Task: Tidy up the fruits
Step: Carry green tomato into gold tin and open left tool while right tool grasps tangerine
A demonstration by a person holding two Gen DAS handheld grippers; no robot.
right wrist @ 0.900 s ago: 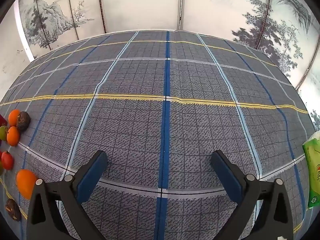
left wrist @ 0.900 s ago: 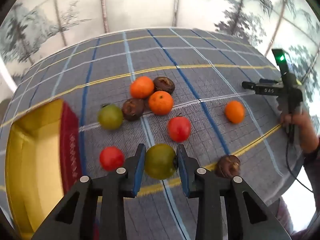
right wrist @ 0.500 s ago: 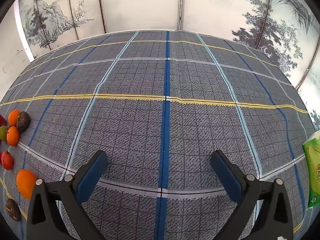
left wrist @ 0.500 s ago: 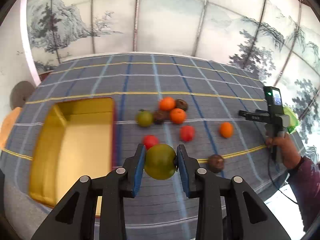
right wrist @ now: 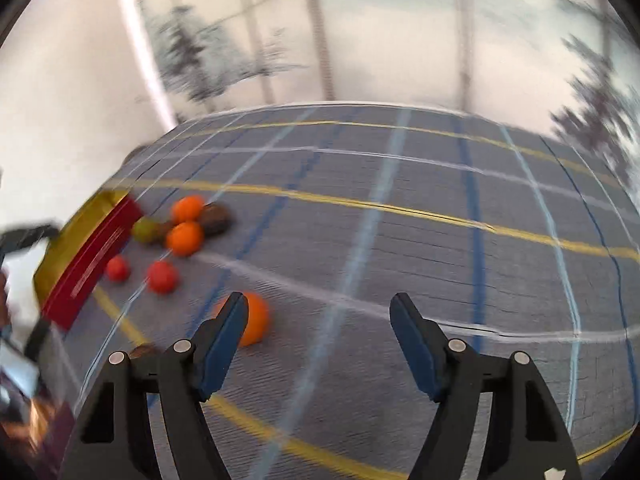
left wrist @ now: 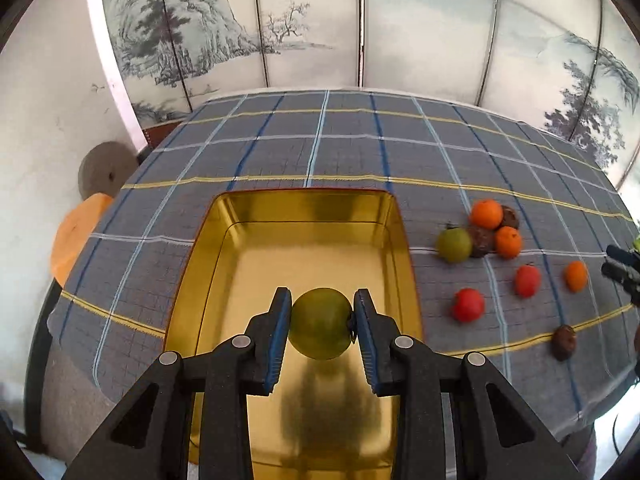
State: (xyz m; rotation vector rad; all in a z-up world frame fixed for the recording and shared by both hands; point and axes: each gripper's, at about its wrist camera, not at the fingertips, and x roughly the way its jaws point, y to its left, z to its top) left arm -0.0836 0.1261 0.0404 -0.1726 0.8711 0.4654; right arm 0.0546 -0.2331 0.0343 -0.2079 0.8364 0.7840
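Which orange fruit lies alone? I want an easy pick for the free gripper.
The orange fruit farthest right on the cloth, past the two red ones. The other two oranges are bunched with brown and green fruit.

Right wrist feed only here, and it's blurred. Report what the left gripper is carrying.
Observer: The left gripper has its jaws shut on a green fruit.
Operator: Give me its position against the tray.
Observer: The fruit hangs over the gold tray, above the near half of its floor, and appears to be off the floor.
Operator: Say what is already in there.
Observer: No fruit shows on the part of the floor I can see. The near end is hidden behind the gripper.
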